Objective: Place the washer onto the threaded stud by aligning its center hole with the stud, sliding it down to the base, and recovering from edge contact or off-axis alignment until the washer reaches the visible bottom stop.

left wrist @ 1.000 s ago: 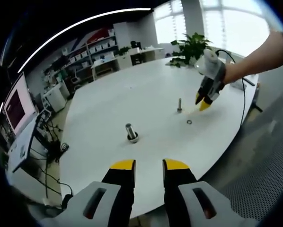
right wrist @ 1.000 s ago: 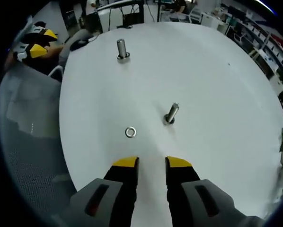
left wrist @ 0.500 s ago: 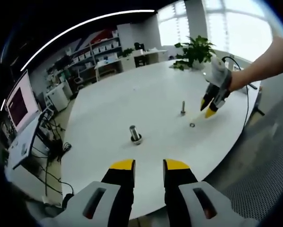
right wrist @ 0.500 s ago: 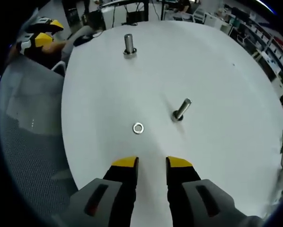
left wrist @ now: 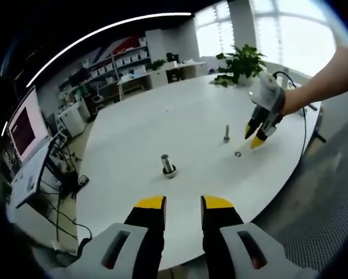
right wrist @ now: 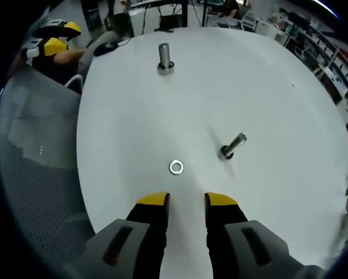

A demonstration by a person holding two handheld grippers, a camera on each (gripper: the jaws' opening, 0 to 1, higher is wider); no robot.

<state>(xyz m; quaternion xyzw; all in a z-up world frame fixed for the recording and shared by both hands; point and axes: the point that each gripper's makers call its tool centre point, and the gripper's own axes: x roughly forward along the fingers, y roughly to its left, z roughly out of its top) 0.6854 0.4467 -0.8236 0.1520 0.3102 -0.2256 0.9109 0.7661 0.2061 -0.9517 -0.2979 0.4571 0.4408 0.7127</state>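
Observation:
A small metal washer point(right wrist: 176, 167) lies flat on the round white table point(right wrist: 267, 75), just ahead of my right gripper point(right wrist: 185, 200), whose yellow-tipped jaws stand open and empty. A thin threaded stud point(right wrist: 233, 145) stands a little right of the washer. A thicker stud point(right wrist: 165, 57) with a wide base stands farther off. In the left gripper view my left gripper point(left wrist: 183, 203) is open and empty at the table's near edge; the thick stud point(left wrist: 168, 165) is ahead of it, the thin stud point(left wrist: 226, 133) and washer point(left wrist: 238, 154) farther right, under the right gripper point(left wrist: 254, 138).
A grey mesh chair point(right wrist: 34, 174) sits by the table's edge. A potted plant point(left wrist: 241, 61) stands at the far rim. Shelving point(left wrist: 113, 64) and a lit monitor point(left wrist: 20, 131) are off the table. A person's arm point(left wrist: 325, 75) holds the right gripper.
The right gripper has come closer to the washer, which now sits nearer its jaws and more in line with them. The left gripper has stayed at the table edge, with its view shifted slightly.

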